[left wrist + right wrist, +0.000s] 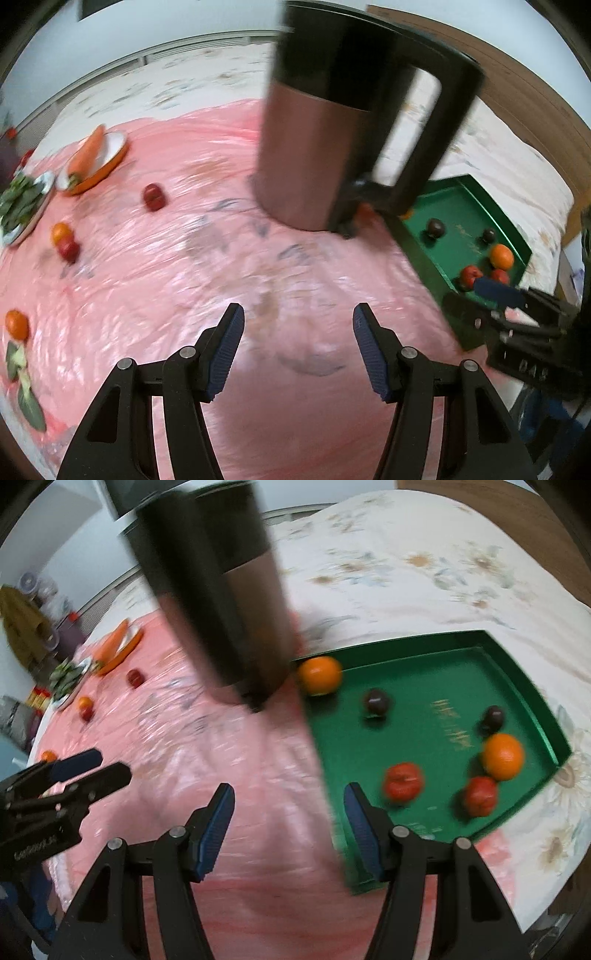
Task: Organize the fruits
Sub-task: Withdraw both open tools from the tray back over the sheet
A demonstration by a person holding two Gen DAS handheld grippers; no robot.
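Observation:
A green tray (436, 672) lies at the right on the table and holds two oranges (503, 756), two red fruits (402, 781) and two dark plums (376, 700). It also shows in the left wrist view (465, 210). On the pink sheet (221, 280) to the left lie a red fruit (154, 196), an orange with a red fruit beside it (61, 233) and another orange (16, 324). My left gripper (298, 350) is open and empty over the pink sheet. My right gripper (289, 829) is open and empty at the tray's near left edge.
A tall steel and black kettle (332, 147) stands beside the tray's far left corner. An orange plate with a carrot (92, 158) and a plate of greens (22, 203) sit far left. Green leaves (22, 384) lie at the left edge. A floral cloth (406, 572) covers the far side.

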